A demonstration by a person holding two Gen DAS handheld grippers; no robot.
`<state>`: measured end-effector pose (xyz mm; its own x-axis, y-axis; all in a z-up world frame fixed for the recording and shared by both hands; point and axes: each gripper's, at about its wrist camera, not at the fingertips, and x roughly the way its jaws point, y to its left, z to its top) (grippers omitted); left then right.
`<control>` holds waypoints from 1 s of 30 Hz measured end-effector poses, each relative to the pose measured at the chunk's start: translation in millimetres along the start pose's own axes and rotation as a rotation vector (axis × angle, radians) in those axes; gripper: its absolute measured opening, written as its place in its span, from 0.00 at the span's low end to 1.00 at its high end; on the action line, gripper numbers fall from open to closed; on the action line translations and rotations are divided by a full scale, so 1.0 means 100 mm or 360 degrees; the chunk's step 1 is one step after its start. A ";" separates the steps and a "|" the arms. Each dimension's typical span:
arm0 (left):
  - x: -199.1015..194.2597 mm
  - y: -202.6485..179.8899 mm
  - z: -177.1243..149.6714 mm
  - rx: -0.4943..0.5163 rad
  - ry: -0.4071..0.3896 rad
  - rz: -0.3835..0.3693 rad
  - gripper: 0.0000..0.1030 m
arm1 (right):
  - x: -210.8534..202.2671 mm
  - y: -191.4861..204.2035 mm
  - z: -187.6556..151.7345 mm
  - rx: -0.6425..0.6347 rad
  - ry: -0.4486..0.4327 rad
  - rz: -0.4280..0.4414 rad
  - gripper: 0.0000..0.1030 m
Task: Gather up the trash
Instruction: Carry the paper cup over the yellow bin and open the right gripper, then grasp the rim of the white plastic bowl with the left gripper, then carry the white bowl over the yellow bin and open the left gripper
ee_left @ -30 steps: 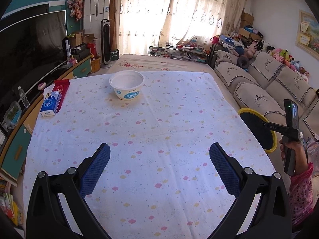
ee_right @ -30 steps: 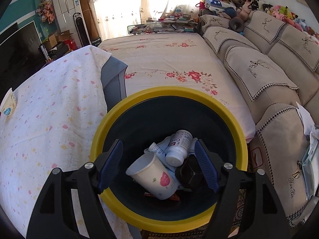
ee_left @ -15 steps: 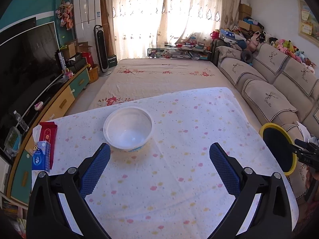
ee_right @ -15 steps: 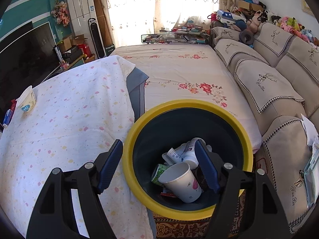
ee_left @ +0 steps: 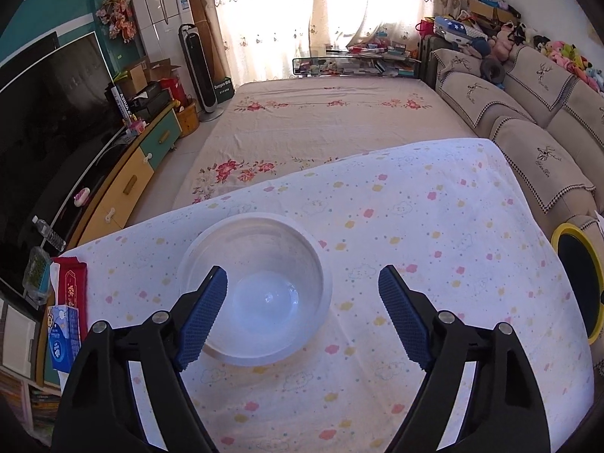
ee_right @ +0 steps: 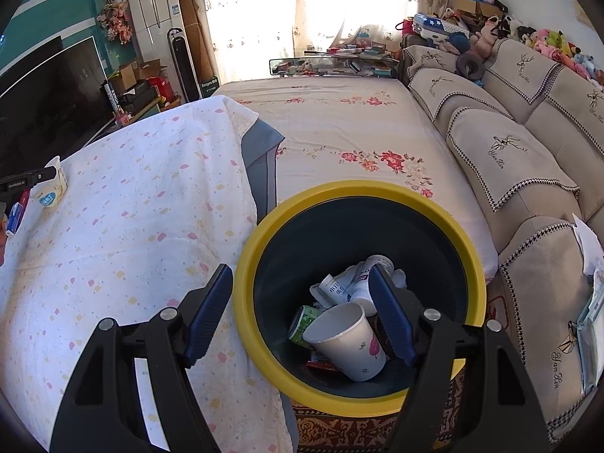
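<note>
A white plastic bowl [ee_left: 256,290] stands empty on the flower-print tablecloth [ee_left: 415,226]. My left gripper [ee_left: 304,317] hovers over it with jaws closing. The left fingertip [ee_left: 205,313] is above the bowl's inside, the right one [ee_left: 402,321] is outside its right rim, and neither pad touches it. The right wrist view shows the bowl [ee_right: 51,188] small at the far left. My right gripper [ee_right: 302,313] hangs open and empty above the yellow-rimmed dark bin [ee_right: 264,226], which holds a paper cup [ee_right: 347,343], a bottle [ee_right: 362,283] and a green can [ee_right: 304,321].
A blue tissue pack [ee_left: 64,336] and a red packet [ee_left: 70,283] lie at the table's left edge. The bin [ee_left: 557,241] stands past the table's right edge, against the sofa [ee_left: 547,158]. A flowered bed [ee_left: 321,124] lies beyond the table, with a TV and cabinet at left.
My left gripper has travelled forward over the table to the bowl, and its jaws have narrowed. In the right wrist view the bin has slid right and lower in the picture.
</note>
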<state>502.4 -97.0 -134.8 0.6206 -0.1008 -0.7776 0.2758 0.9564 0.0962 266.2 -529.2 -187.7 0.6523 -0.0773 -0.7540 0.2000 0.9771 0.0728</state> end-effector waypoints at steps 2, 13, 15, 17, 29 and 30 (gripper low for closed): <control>0.08 -0.04 -0.01 0.0010 0.0029 0.0009 0.72 | 0.02 0.01 -0.01 -0.0001 0.0007 0.0004 0.68; 0.35 -0.09 -0.07 -0.0016 0.0130 0.0003 0.20 | 0.00 0.00 -0.07 0.0002 0.0005 0.0028 0.68; 0.36 -0.09 -0.08 -0.0028 0.0136 0.0000 0.13 | -0.02 -0.02 -0.08 0.0010 0.0000 0.0032 0.68; 0.31 -0.14 -0.10 0.0005 0.0100 0.0039 0.10 | -0.04 -0.05 -0.10 0.0020 -0.0005 0.0036 0.68; -0.58 -1.26 -0.15 0.0258 -0.0103 -0.0164 0.08 | -0.36 -0.33 -0.31 0.0101 -0.0085 0.0032 0.68; -0.65 -1.43 -0.15 0.0289 -0.0117 -0.0197 0.08 | -0.41 -0.36 -0.33 0.0109 -0.0096 0.0027 0.68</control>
<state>411.8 -222.7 -107.7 0.6238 -0.2406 -0.7437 0.4766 0.8711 0.1180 208.2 -555.0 -181.4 0.6986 -0.0746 -0.7117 0.2365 0.9627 0.1312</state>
